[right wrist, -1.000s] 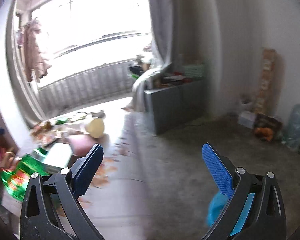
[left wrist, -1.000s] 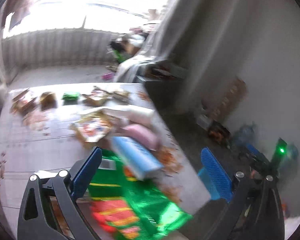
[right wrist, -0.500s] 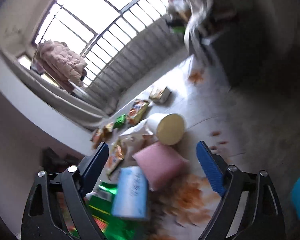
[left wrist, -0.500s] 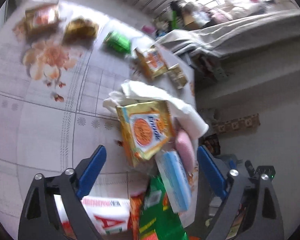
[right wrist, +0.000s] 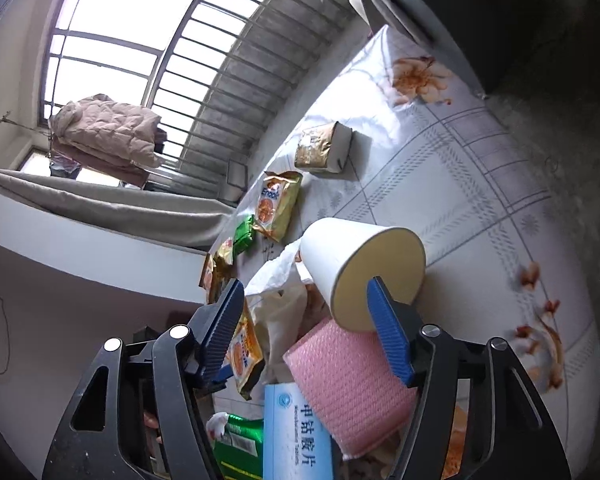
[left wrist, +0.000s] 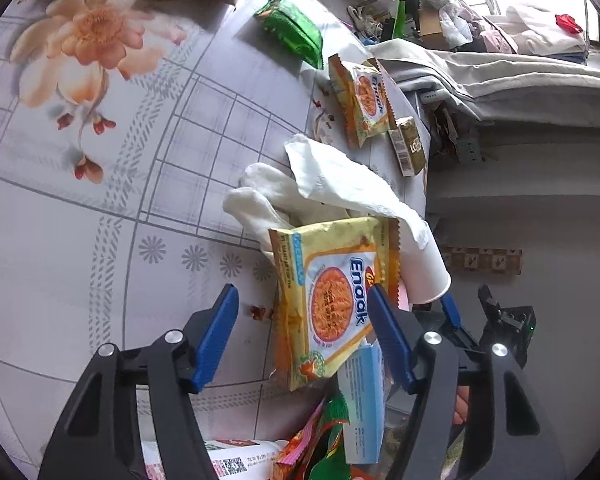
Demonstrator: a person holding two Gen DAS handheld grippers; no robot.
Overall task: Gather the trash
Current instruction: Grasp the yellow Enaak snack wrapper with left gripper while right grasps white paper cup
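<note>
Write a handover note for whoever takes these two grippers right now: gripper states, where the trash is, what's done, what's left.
Left gripper: open, jaws have just been closing, over the yellow Enaak noodle packet, pads not pressing it.
Right gripper: open, jaws have just been closing, holding nothing, near the white paper cup lying on its side and the pink bubble-wrap pad.
Trash: piled on the floral tablecloth with crumpled white tissue, a blue medicine box, a green foil wrapper and a second Enaak packet farther off.
Done: nothing collected yet.
Left: grasp and bin everything.
</note>
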